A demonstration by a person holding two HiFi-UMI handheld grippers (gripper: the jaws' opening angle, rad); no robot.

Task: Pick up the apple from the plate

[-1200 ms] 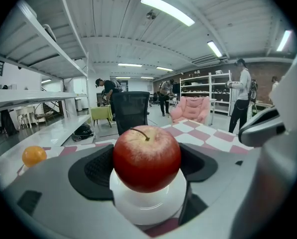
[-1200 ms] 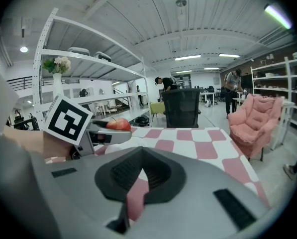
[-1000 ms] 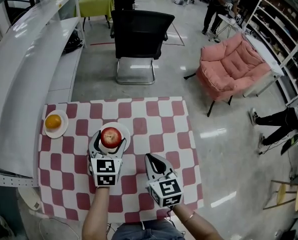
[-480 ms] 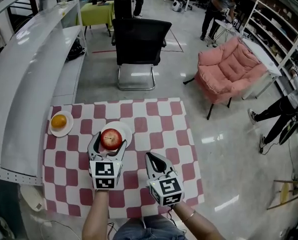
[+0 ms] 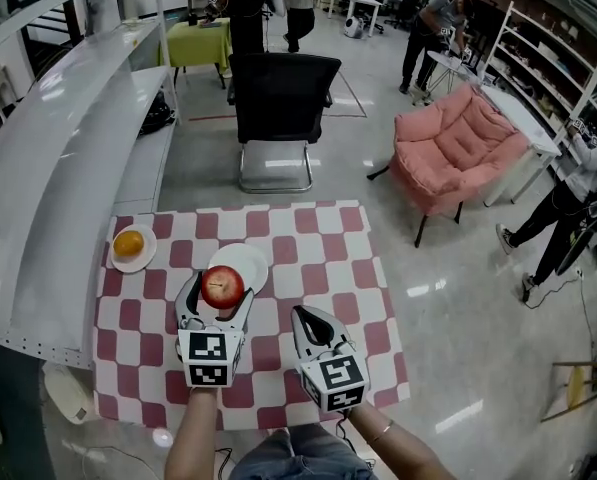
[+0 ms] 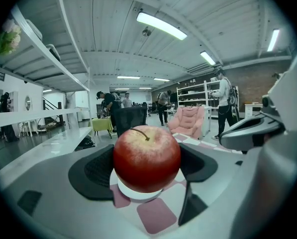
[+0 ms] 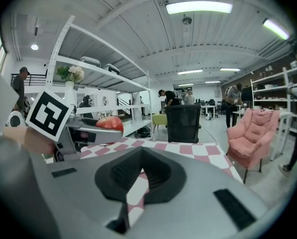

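On the checked table (image 5: 328,268) sits a white plate (image 5: 249,259). The left gripper (image 5: 219,292) squeezes the red apple (image 5: 222,284) in its jaws, by its fat middle, just over the plate's edge. The right gripper (image 5: 312,320) has its jaws together, empty. The apple looks hard, smooth, maybe slippery.

Ceiling tubes (image 6: 160,25) light brightly; floor (image 5: 428,288) glares, edges warp
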